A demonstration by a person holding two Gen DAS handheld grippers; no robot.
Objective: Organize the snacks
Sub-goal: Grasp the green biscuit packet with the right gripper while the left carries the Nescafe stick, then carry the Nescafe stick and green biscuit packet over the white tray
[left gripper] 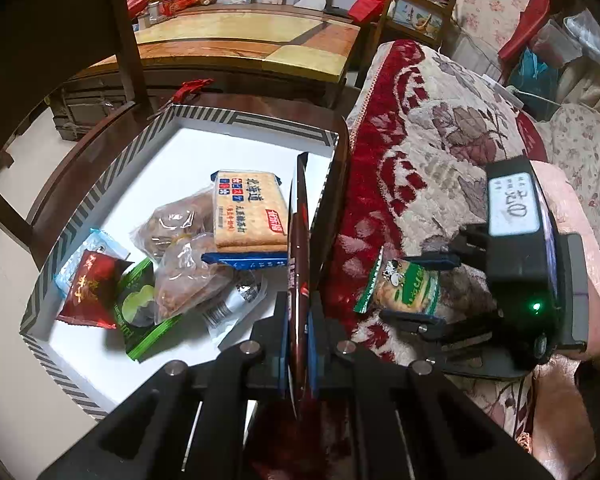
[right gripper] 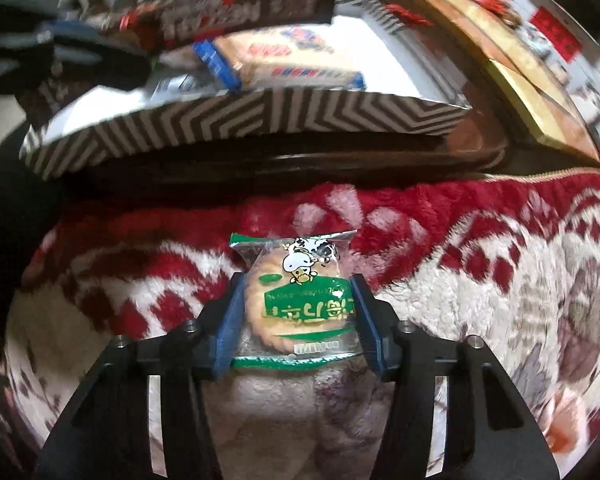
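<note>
The left hand-held gripper [left gripper: 299, 322] is clamped tight on a thin brown snack packet [left gripper: 298, 240], held edge-on over the near right corner of the striped box [left gripper: 100, 196]. The right hand-held gripper [right gripper: 296, 320] stands at a middling width, its blue pads [right gripper: 228, 332] against both sides of a green cow-printed biscuit packet [right gripper: 300, 304] lying on the red and cream floral blanket [right gripper: 480, 280], just right of the box. Inside the box lie a cracker pack [left gripper: 250, 212], clear bags of brown snacks [left gripper: 180, 264], a red packet [left gripper: 90, 292] and a green one [left gripper: 140, 312] (all crowded toward its left half). The box sits on a dark wooden surface [left gripper: 80, 164].
</note>
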